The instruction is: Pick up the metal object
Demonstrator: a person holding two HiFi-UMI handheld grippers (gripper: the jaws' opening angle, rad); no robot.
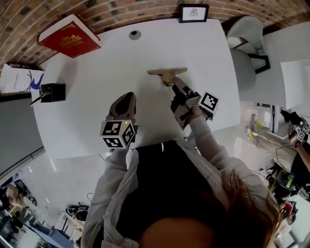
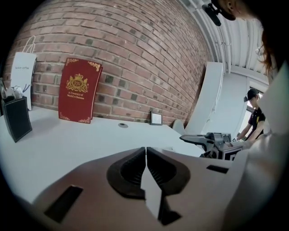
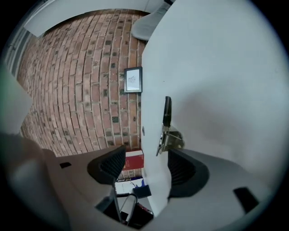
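Facing right gripper [image 3: 146, 154]: metal object [image 3: 170, 136]

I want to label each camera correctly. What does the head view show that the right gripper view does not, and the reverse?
Only the head view: the left hand-held gripper and the person's sleeves. Only the right gripper view: the right hand-held gripper's ribbed pads, standing apart, with the metal object just beyond them, not gripped. Both: the metal object, the red book, the picture frame and the white table.
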